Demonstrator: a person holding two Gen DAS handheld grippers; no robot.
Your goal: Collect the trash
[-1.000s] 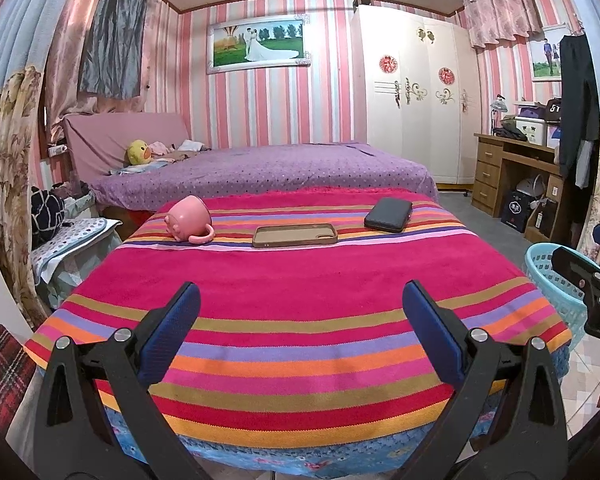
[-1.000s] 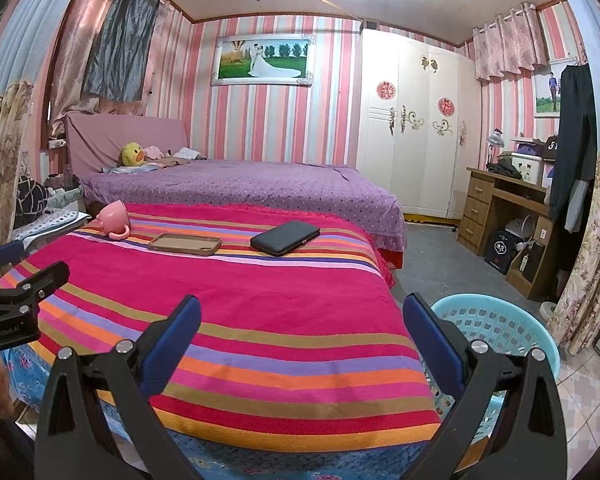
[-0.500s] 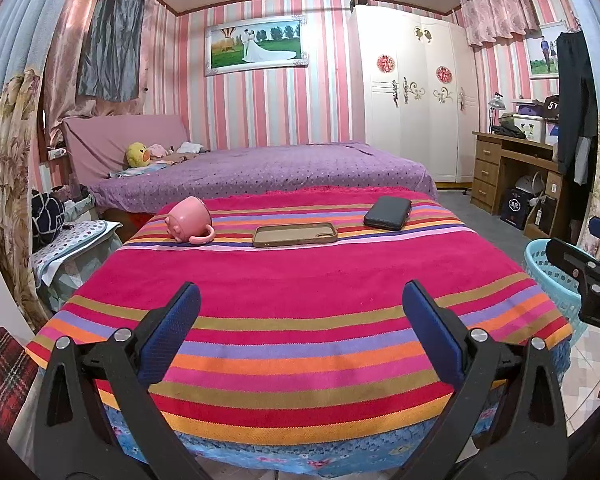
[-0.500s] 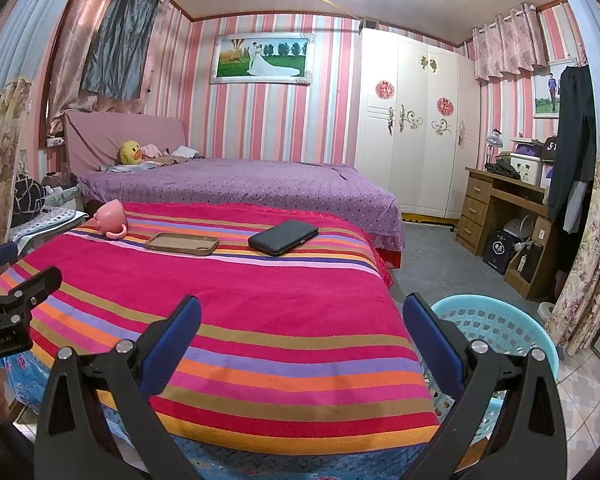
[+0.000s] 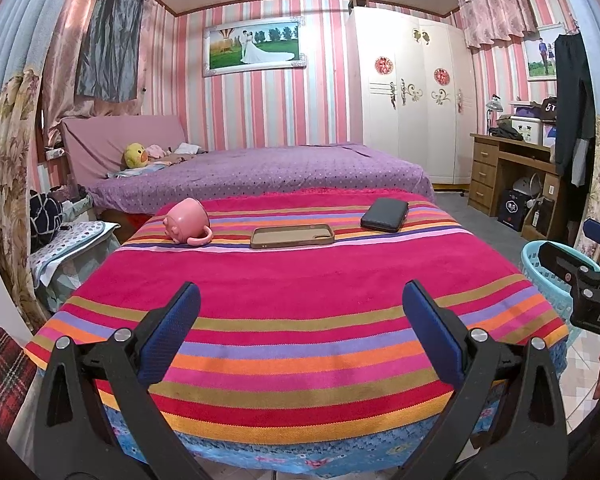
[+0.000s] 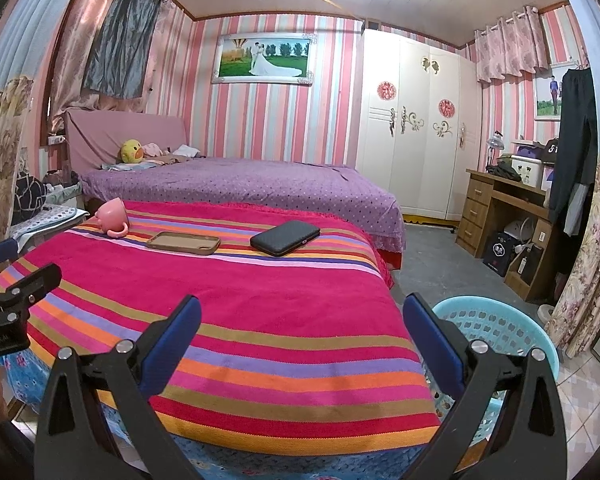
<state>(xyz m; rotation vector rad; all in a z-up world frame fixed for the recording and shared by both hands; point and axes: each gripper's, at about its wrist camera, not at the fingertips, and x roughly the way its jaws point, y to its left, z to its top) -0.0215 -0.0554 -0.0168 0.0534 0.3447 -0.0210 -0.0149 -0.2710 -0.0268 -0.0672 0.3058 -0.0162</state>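
A table under a striped pink cloth (image 5: 300, 280) holds a pink mug (image 5: 188, 226) lying on its side, a brown phone case (image 5: 292, 236) and a black wallet-like case (image 5: 385, 215), all at the far end. My left gripper (image 5: 300, 312) hovers open over the near edge, nothing between its fingers. My right gripper (image 6: 300, 320) is open too, at the table's near right corner, with the mug (image 6: 112, 216), phone case (image 6: 183, 243) and black case (image 6: 285, 237) far ahead. A light blue plastic basket (image 6: 496, 328) stands on the floor, just right of it.
A purple bed (image 5: 260, 172) lies behind the table. A wooden desk (image 6: 500, 208) and white wardrobe (image 6: 412, 120) stand at the right. The basket (image 5: 540, 264) and right gripper body (image 5: 580, 280) show at the left view's right edge. A cluttered stand (image 5: 68, 240) sits left.
Almost nothing differs. Both views shift only slightly, and both grippers stay open and empty near the table's front edge.
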